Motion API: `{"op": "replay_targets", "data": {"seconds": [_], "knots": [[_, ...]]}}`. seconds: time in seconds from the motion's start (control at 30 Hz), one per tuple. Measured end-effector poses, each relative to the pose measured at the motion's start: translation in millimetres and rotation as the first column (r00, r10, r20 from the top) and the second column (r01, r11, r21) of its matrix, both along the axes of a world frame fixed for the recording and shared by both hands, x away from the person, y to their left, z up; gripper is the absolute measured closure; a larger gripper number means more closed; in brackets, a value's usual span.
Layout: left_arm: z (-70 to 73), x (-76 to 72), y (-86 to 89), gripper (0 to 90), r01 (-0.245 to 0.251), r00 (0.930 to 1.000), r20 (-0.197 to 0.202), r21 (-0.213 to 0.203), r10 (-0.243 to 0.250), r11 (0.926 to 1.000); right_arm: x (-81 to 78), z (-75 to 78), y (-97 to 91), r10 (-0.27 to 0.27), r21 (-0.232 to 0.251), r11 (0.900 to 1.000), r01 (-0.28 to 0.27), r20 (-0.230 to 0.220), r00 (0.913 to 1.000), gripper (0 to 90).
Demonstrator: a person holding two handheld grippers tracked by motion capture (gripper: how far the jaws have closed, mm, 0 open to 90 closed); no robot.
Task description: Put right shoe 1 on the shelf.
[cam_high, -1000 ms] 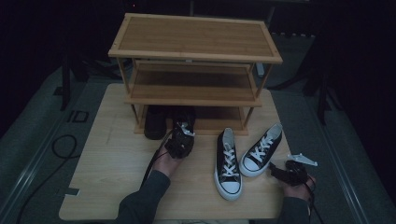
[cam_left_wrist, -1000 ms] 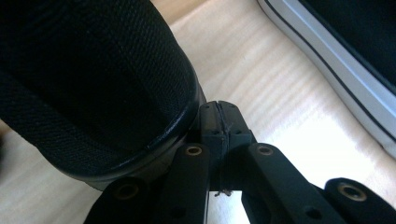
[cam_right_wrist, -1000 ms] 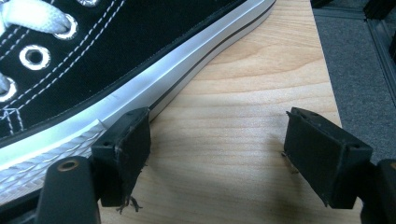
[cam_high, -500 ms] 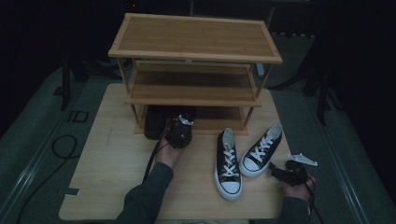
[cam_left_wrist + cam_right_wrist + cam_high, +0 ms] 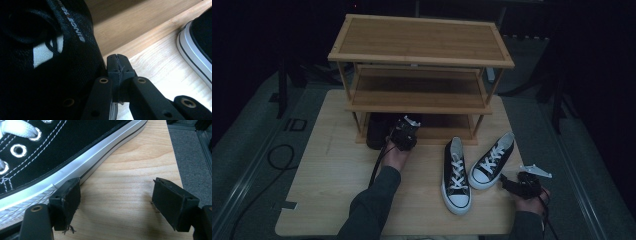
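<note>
The three-tier wooden shoe rack stands at the far half of the worktop, and the work in hand looks to be stowing shoes on its lowest tier; the left gripper sits at the front edge of that tier, right beside a black shoe that lies partly under the rack at the left end; in the left gripper view the jaws are pressed together with nothing visible between them, their tips against the dark fabric side of the shoe, so this reads as a nudge rather than a carry; to do it well, the push should stay low and run straight toward the back of the tier, so the shoe slides in square instead of turning against the rack's post; the right gripper rests near the worktop's right front corner, its jaws spread wide over bare wood, one pad just beside the white sole of the nearer sneaker; counted: one rack, one black shoe at the rack, two black-and-white laced sneakers lying side by side out on the worktop, and two grippers
</note>
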State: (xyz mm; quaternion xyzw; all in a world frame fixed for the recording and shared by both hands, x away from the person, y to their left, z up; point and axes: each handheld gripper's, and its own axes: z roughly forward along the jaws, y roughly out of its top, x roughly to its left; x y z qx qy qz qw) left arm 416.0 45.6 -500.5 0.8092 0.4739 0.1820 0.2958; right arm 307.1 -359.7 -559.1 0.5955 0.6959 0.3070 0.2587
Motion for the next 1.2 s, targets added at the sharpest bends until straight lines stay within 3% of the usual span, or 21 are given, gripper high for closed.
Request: {"op": "replay_targets", "data": {"seconds": [0.23, 0.53, 0.6, 0.67, 0.73, 0.8, 0.83, 1.0, 1.13, 1.2], "knots": [[-0.1, 8.2, -7.2, 90.0, -0.014, 0.9995, 0.028, 0.042, 0.013, 0.9990, 0.0, 0.0, 0.0, 0.000, 0.000, 1.0000, 0.000, 0.000, 1.0000, 22.8], [-0.7, 15.0, -7.7, 90.0, -0.035, 0.9990, 0.027, 0.022, 0.035, 0.9991, 0.0, 0.0, 0.0, 0.001, 0.000, 1.0000, -0.001, 0.000, 1.0000, 22.8], [0.1, 16.7, -5.0, 90.0, -0.009, 0.9994, 0.033, 0.031, 0.008, 0.9995, 0.0, 0.0, 0.0, 0.000, 0.000, 1.0000, 0.000, 0.000, 1.0000, 22.8], [-0.1, 13.8, -5.7, 88.3, -0.012, 0.9996, 0.024, 0.014, 0.012, 0.9998, 0.0, 0.0, -0.1, 0.001, 0.000, 1.0000, -0.001, 0.000, 1.0000, 22.8], [2.5, 7.8, -5.3, 85.6, 0.008, 0.9992, 0.040, 0.022, -0.009, 0.9997, 0.0, 0.0, -0.1, 0.001, 0.000, 1.0000, -0.001, 0.000, 1.0000, 22.8], [5.7, 2.2, 2.6, 84.8, 0.043, 0.9982, 0.041, 0.028, -0.044, 0.9987, 0.0, 0.0, -0.1, 0.001, 0.000, 1.0000, -0.001, 0.000, 1.0000, 22.8], [9.3, -5.4, 10.0, 84.9, 0.053, 0.9963, 0.066, 0.024, -0.055, 0.9983, 0.0, 0.0, -0.1, 0.001, 0.000, 1.0000, -0.001, 0.000, 1.0000, 22.8], [22.7, -27.9, 39.7, 86.4, 0.068, 0.9922, 0.103, 0.020, -0.070, 0.9975, 0.0, 0.0, -0.1, 0.001, 0.000, 1.0000, -0.001, 0.000, 1.0000, 22.8], [25.3, -41.6, 70.1, 87.2, 0.017, 0.9923, 0.122, 0.056, -0.023, 0.9983, 0.0, -0.1, -0.1, 0.001, 0.000, 1.0000, -0.001, 0.000, 1.0000, 22.8], [23.6, -45.0, 88.5, 87.6, -0.026, 0.9928, 0.118, 0.037, 0.022, 0.9990, 0.0, 0.0, -0.1, 0.001, 0.000, 1.0000, -0.001, 0.000, 1.0000, 22.8]]}}
